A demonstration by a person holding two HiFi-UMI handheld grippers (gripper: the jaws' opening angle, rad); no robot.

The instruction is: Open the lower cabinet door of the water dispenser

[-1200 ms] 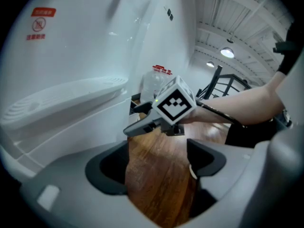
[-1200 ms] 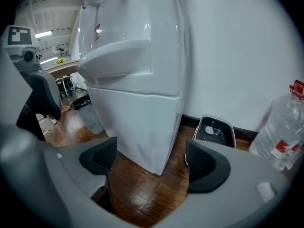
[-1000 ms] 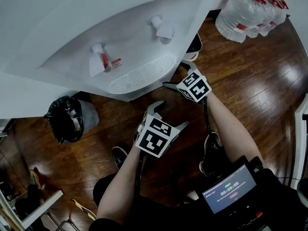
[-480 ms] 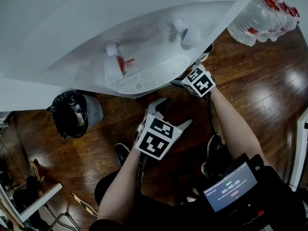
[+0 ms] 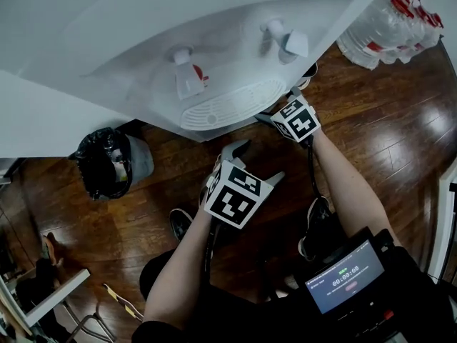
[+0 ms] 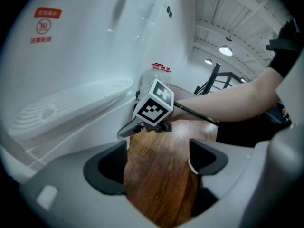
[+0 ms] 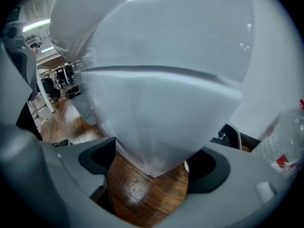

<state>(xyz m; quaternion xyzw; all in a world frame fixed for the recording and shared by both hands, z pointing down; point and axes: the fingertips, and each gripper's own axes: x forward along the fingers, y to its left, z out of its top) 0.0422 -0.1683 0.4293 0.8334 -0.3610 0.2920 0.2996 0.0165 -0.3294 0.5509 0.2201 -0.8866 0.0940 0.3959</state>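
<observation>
The white water dispenser (image 5: 143,48) fills the top of the head view, with two taps and a ribbed drip tray (image 5: 228,106). My right gripper (image 5: 278,109) reaches under the tray's right end. In the right gripper view the white corner of the lower cabinet door (image 7: 156,118) stands between its wide jaws (image 7: 149,167), which are closing; I see no pad pressing on it. My left gripper (image 5: 260,159) hangs open over the wooden floor, a little short of the dispenser, with nothing between its jaws (image 6: 159,160). The left gripper view shows the right gripper (image 6: 142,122) against the cabinet front (image 6: 76,137).
A bin lined with a black bag (image 5: 107,166) stands left of the dispenser. Large water bottles (image 5: 385,27) lie at the top right. A screen with a timer (image 5: 341,284) sits on the person's chest, and a shoe (image 5: 314,220) rests on the floor below the arms.
The right gripper has moved in under the drip tray, up against the dispenser's front. The left gripper has crept slightly toward the dispenser. The head view has shifted.
</observation>
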